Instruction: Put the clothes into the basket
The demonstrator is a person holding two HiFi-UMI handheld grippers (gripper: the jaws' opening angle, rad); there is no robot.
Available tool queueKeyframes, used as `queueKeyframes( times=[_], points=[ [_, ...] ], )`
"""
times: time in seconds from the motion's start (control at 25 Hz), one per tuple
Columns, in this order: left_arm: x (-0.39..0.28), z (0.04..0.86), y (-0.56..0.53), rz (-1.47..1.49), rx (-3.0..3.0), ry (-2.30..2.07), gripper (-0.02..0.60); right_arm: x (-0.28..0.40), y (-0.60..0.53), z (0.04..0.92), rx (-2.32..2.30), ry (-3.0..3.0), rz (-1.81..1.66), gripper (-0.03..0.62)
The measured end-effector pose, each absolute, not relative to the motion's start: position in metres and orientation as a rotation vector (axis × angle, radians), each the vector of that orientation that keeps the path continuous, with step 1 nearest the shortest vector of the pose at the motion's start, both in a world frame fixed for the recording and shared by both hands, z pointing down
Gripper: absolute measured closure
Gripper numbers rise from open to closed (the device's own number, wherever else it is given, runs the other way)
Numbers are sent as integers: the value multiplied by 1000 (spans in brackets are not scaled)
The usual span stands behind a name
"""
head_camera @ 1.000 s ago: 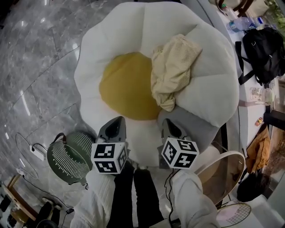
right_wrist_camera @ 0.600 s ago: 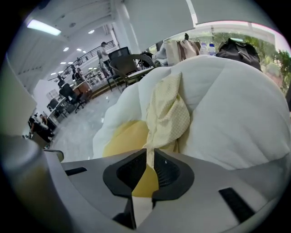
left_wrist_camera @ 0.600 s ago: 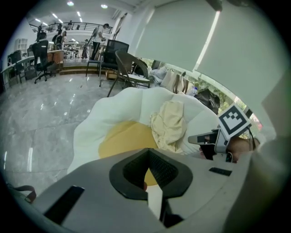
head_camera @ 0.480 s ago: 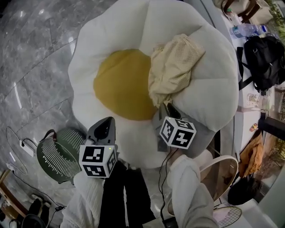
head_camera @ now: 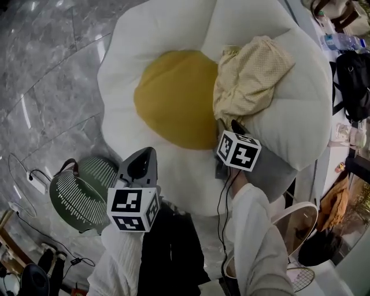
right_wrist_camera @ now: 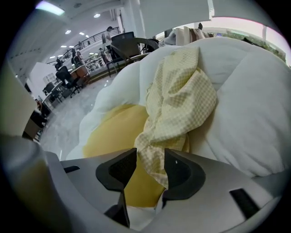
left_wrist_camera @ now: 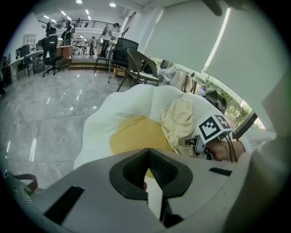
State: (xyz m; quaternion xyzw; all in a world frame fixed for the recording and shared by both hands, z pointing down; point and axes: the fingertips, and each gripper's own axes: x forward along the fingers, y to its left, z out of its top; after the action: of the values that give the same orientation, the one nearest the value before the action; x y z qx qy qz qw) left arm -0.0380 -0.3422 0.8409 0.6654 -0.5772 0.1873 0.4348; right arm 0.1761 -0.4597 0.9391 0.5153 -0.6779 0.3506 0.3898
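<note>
One yellow checked garment (head_camera: 248, 81) lies at 2 o'clock on the flower cushion (head_camera: 167, 40), its tail between right gripper (right_wrist_camera: 150, 170) jaws that have just been opening, left gripper (left_wrist_camera: 150, 170) closed empty; risk: a shallow hem bite slips before green basket (head_camera: 65, 193) at 8 o'clock.

A polished grey marble floor (head_camera: 52, 69) reflects the ceiling lights (left_wrist_camera: 112, 4). A large white flower-shaped cushion seat (head_camera: 167, 34) with a yellow centre fills the middle. Pale roller blinds (left_wrist_camera: 182, 45) cover tall windows. Office chairs (left_wrist_camera: 50, 50), perhaps at desks, stand far back.
</note>
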Motion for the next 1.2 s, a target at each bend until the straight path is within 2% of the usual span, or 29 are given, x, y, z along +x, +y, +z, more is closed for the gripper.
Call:
queueKeyframes(
  times=[0.28,0.56,0.64,0.72,1.2],
  points=[
    [-55,852,-331,463,1621,-1433,575,178,-460,969,1283,-1619,791,428],
    [-73,855,-333,447,1592,-1442,575,180,-457,986,1287,-1551,908,431],
    [-81,852,-332,410,1560,-1447,577,176,-455,988,1280,-1538,944,458],
    [-88,849,-327,387,1534,-1449,577,174,-452,989,1265,-1525,954,511],
    [-92,833,-341,416,1552,-1460,577,185,-458,949,1308,-1560,911,546]
  ],
)
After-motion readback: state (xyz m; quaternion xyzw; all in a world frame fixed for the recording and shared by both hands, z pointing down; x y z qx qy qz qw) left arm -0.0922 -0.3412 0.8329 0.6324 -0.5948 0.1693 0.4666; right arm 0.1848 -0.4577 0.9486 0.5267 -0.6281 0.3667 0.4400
